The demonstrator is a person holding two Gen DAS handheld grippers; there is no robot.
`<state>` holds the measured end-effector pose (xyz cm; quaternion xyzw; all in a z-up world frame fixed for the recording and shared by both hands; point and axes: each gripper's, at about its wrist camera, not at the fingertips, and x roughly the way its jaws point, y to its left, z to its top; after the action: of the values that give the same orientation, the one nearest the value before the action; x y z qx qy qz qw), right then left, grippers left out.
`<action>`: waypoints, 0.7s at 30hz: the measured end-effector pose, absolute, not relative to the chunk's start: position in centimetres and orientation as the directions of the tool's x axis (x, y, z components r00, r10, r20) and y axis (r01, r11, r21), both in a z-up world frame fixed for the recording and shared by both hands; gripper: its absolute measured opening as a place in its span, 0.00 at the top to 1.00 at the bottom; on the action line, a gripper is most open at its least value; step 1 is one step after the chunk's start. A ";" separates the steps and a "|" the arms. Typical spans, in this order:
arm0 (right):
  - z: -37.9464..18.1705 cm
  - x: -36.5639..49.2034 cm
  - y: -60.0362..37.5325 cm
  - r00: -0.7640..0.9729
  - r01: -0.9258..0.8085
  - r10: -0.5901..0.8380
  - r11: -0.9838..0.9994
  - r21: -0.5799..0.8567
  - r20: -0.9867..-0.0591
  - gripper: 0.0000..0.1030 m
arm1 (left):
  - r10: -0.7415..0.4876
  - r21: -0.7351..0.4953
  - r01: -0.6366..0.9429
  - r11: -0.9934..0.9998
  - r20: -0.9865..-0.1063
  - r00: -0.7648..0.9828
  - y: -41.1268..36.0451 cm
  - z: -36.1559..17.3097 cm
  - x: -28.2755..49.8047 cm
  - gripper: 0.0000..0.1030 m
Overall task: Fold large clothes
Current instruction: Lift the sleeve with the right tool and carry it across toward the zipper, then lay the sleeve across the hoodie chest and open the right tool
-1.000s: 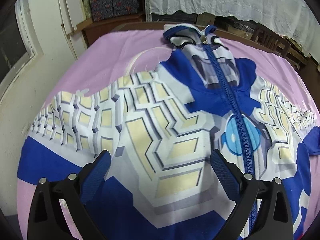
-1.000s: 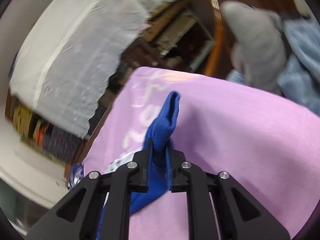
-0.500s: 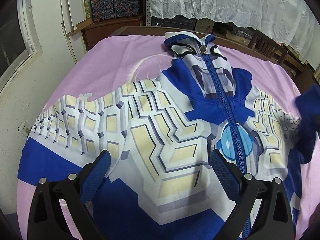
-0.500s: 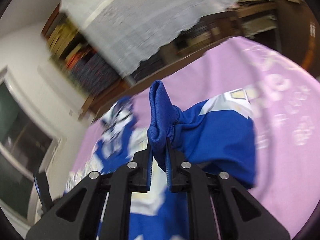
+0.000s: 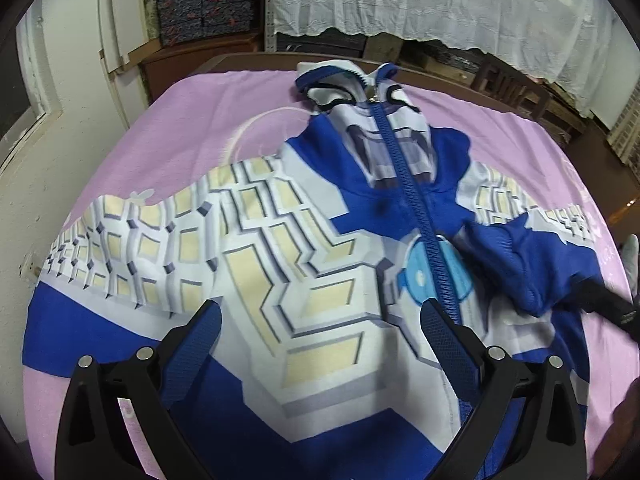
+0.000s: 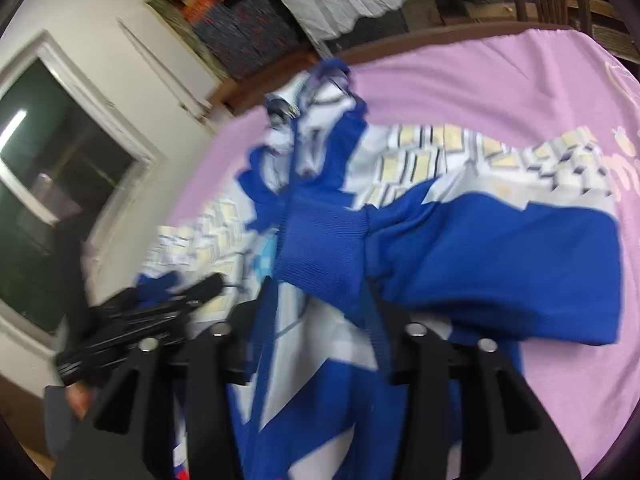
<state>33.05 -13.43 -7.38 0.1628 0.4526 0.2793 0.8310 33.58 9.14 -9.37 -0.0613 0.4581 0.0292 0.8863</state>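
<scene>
Garment: a zip-up hooded jacket [image 5: 304, 264], blue and white with a pale yellow block print, lies front-up and spread across the pink sheet [image 5: 192, 120] on the surface, hood toward the far edge.
Zipper: the blue zipper [image 5: 420, 208] is closed and runs down the middle of the chest.
Left sleeve side: one sleeve [image 5: 120, 248] lies stretched out flat toward the left edge of the surface.
Right sleeve side: the other sleeve [image 6: 500, 256] is folded inward, its ribbed blue cuff [image 6: 324, 248] lying on the chest beside the zipper.
Left claw: the left claw [image 5: 320, 340] hovers over the lower chest, fingers spread wide, nothing between them.
Right claw: the right claw [image 6: 320, 320] has just been opening; its fingers stand apart with the cuff just ahead of them, and the pads do not press on the fabric.
Picture quality: the right wrist view is blurred.
</scene>
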 end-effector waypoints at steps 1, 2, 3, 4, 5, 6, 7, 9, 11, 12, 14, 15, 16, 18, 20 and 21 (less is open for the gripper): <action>-6.8 32.8 -13.4 0.447 -0.328 0.617 0.786 0.523 -0.647 0.51 | -0.014 -0.086 -0.095 0.992 -0.812 0.584 8.9 -9.3 33.5 0.03; -6.0 32.3 -14.5 0.475 -0.339 0.619 0.785 0.519 -0.625 0.49 | -0.029 -0.093 -0.079 0.992 -0.808 0.589 8.7 -9.2 33.4 0.03; -5.4 31.9 -15.8 0.514 -0.332 0.607 0.793 0.512 -0.606 0.47 | -0.056 -0.109 -0.054 0.993 -0.802 0.595 8.3 -9.0 33.3 0.03; -5.1 31.6 -17.2 0.553 -0.313 0.587 0.804 0.505 -0.592 0.47 | -0.085 -0.128 -0.029 0.991 -0.795 0.601 8.0 -8.8 33.3 0.03; -4.8 31.9 -17.7 0.580 -0.295 0.570 0.813 0.502 -0.583 0.47 | -0.120 -0.155 -0.005 0.988 -0.786 0.607 7.7 -8.6 33.2 0.03; -4.7 31.9 -18.7 0.604 -0.275 0.554 0.819 0.503 -0.573 0.48 | -0.143 -0.175 0.006 0.985 -0.783 0.605 7.6 -8.5 33.3 0.03; -4.8 32.3 -20.2 0.630 -0.245 0.537 0.822 0.514 -0.560 0.53 | -0.174 -0.203 0.018 0.979 -0.785 0.595 7.4 -8.4 33.5 0.03; -5.2 32.7 -21.9 0.657 -0.208 0.515 0.826 0.523 -0.551 0.63 | -0.267 -0.286 0.055 0.957 -0.783 0.561 6.8 -8.2 34.1 0.03; -6.0 33.1 -23.5 0.686 -0.176 0.491 0.828 0.533 -0.537 0.66 | -0.322 -0.332 0.080 0.940 -0.784 0.530 5.8 -8.0 34.9 0.03; -6.3 33.3 -24.1 0.693 -0.167 0.492 0.821 0.546 -0.528 0.66 | -0.333 -0.339 0.085 0.937 -0.788 0.518 5.2 -8.0 35.1 0.03; -6.8 33.6 -25.4 0.687 -0.150 0.509 0.798 0.584 -0.519 0.66 | -0.350 -0.350 0.096 0.932 -0.799 0.489 3.9 -8.2 36.1 0.03; -6.9 33.7 -25.9 0.686 -0.147 0.519 0.786 0.601 -0.510 0.66 | -0.363 -0.357 0.105 0.928 -0.806 0.468 2.9 -8.4 36.8 0.03; -6.8 33.7 -26.6 0.692 -0.146 0.522 0.777 0.612 -0.499 0.66 | -0.372 -0.364 0.110 0.925 -0.812 0.450 2.2 -8.6 37.3 0.03; -6.6 33.6 -27.1 0.702 -0.147 0.516 0.780 0.608 -0.492 0.66 | -0.376 -0.361 0.118 0.925 -0.825 0.421 0.7 -9.1 38.4 0.06; -6.5 33.7 -27.0 0.709 -0.146 0.508 0.784 0.603 -0.489 0.66 | -0.352 -0.331 0.123 0.935 -0.844 0.404 -0.6 -9.8 39.3 0.18; -6.4 33.8 -27.1 0.713 -0.144 0.508 0.781 0.607 -0.484 0.66 | -0.338 -0.318 0.118 0.941 -0.851 0.401 -0.9 -10.0 39.4 0.26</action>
<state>33.78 -27.14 -6.42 0.2745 0.3313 0.1843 0.8837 39.45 -0.93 -10.02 -0.1038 0.5296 -0.1375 0.8306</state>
